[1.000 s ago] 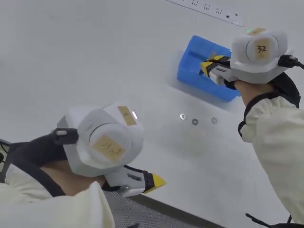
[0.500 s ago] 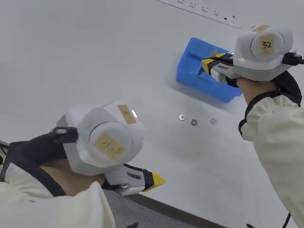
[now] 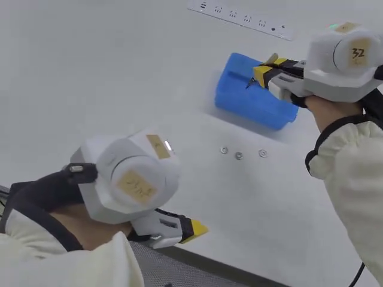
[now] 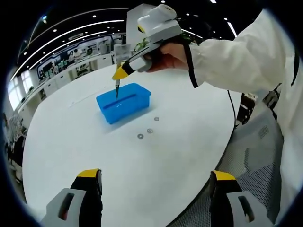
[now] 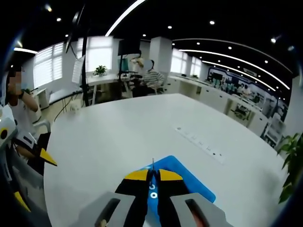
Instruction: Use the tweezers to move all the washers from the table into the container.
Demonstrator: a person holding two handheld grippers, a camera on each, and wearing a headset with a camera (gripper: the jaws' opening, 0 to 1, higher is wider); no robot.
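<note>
Since the whole job sits on one wide white bench (image 3: 119, 72), everything is w/in reach of both arms. The blue container (image 3: 251, 101) lies toward the far side, open top up, near a power strip (image 3: 239, 17). It's prob. parked there so a drop goes straight down into it.

The right gripper (image 3: 261, 75) hovers over the container, fingers pressed together on the tweezers (image 4: 117, 90). These hang point-down from the yellow tips, w/ their ends at or just inside the open top. That steep angle suits a release into the box. Can't tell whether the tweezer tips carry a washer: too small.

The left gripper (image 4: 155, 176) hangs at the bench's near edge, well apart from the work. Its fingers are spread wide w/ nothing btwn them. It looks parked out of the way b/c tweezers need one hand only.

Three washers (image 3: 239, 156) lie flat in a short row on bare bench, on the near side of the container. They're apart from each other and not touching it.

So the task is partway at best: those 3 aren't in yet. The next pick prob. calls for bringing the tweezer points low to the bench to catch a thin rim. The risk is a washer skating off on the smooth top.
</note>
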